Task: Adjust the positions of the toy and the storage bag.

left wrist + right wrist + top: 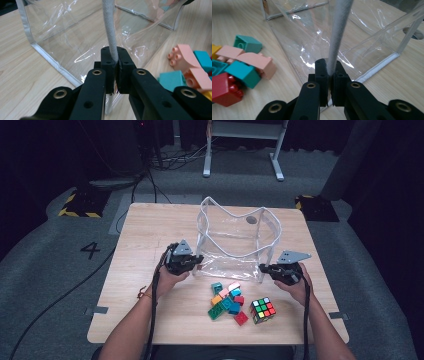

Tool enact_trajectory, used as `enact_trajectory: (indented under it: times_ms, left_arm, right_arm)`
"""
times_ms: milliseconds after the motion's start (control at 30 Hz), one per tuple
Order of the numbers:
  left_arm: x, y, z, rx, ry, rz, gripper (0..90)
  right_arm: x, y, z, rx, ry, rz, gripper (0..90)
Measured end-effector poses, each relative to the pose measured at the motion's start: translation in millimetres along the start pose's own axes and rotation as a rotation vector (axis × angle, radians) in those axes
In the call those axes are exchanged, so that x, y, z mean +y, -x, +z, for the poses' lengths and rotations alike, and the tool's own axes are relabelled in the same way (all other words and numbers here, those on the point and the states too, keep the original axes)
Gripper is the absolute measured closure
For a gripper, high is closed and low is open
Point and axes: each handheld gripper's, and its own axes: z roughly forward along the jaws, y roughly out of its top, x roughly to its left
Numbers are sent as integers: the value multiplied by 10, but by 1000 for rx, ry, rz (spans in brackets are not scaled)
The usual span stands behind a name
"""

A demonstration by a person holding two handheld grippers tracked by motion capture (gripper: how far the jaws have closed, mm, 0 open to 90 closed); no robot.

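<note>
A clear plastic bag with grey-white edging stands open on the wooden table, toward the far edge and about midway between the left and right edges. Each gripper has hold of its near rim. The left gripper is clamped on the bag's near left corner edge; in the left gripper view its two black jaws are pressed together on the grey fabric trim, which rises straight up out of the pads. The right gripper grips the near right corner edge the same way — in the right gripper view the trim stands pinched between the closed pads, leaning slightly to the right as it climbs.

A person's left hand and right hand hold the grippers from the near edge of the table, cables trailing back along the forearms.

Just in front of the bag, between the two grippers, lies a small heap of toy building blocks — teal, pink, red, green and yellow, touching one another. Beside the heap on its right, nearer the near edge, sits a colour-puzzle cube, just apart from the red block. In the left gripper view the pink and teal blocks lie to the right of the jaws; in the right gripper view they lie to the left.
</note>
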Motion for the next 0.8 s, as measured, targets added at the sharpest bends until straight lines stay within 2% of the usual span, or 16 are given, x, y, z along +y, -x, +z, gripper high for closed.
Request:
enact_trajectory:
  times_ms: [133,233,267,300,333,367,400,567,600,633,667,700,733,800]
  left_arm:
    - [-84,50,-117,0,6,6,859]
    - [-152,99,-190,-11,16,-12,861]
    - [-161,103,-210,-2,13,1,861]
    - [-176,138,-223,-14,23,-19,862]
    - [-184,154,-235,-17,19,-18,862]
    - [-193,171,-260,-14,5,4,862]
    - [-201,187,-268,-26,8,4,862]
    - [-248,282,-311,-18,9,2,831]
    - [-257,293,-311,-20,0,5,794]
    - [-263,301,-308,-13,-9,12,794]
    - [-273,319,-309,5,-32,29,689]
    - [-288,334,-312,17,-38,26,689]
    - [-304,339,-324,11,-49,24,646]
    - [-344,358,-357,-11,-69,19,567]
  right_arm:
    - [-2,-70,-9,13,3,-13,858]
    - [-10,-130,-24,31,5,-23,858]
    - [-9,-159,-34,36,0,-29,858]
    - [-14,-207,-61,40,-2,-34,858]
    - [-14,-207,-61,40,-2,-34,858]
    - [-20,-222,-76,40,-3,-39,858]
    - [-34,-245,-101,41,-5,-48,858]
    - [-78,-256,-185,40,11,-37,843]
    - [-82,-253,-186,41,17,-32,822]
    - [-85,-243,-192,38,17,-25,784]
    - [-87,-241,-216,22,12,-19,724]
    - [-87,-241,-216,22,12,-19,724]
    - [-90,-238,-234,10,19,-22,678]
    - [-96,-237,-278,-3,14,6,562]
